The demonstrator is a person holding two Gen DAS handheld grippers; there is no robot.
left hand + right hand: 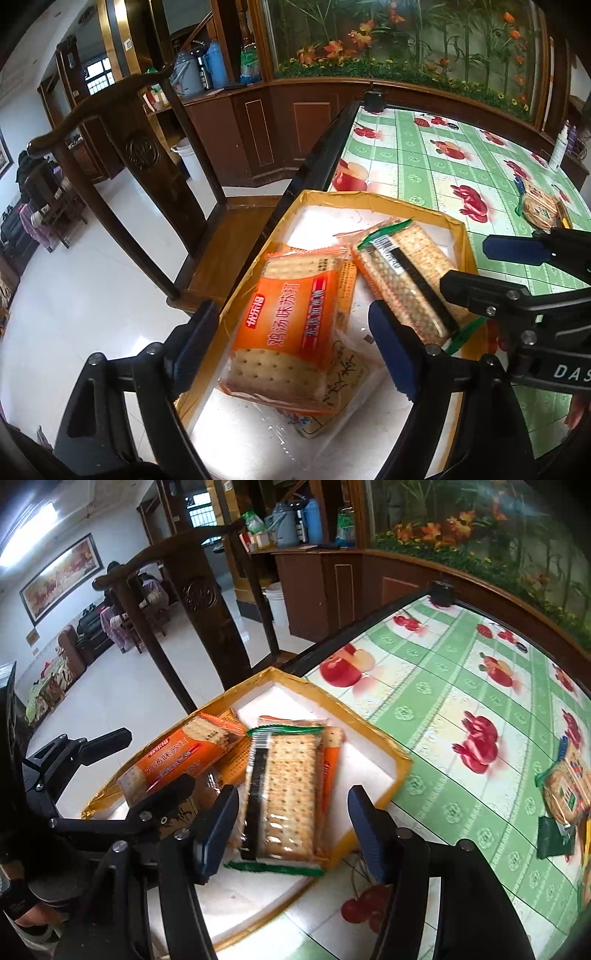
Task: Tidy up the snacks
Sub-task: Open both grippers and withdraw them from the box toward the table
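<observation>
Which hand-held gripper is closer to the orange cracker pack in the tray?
Left. The left hand-held gripper straddles the orange cracker pack, open. The right hand-held gripper is open around the neighbouring green-edged pack beside it.

orange cracker pack (295, 325) printed "鸡汤味苏打", right gripper (517, 258) body lettered "das"

A shallow box (400, 771) sits at the tabletop (461, 701) corner, with a chair (155, 177) just beyond the edge. Inside the box, one cracker pack (291, 325) lies left of and beside another cracker pack (291, 794). More packs (569, 786) lie on the tabletop, well apart to the right.
</observation>
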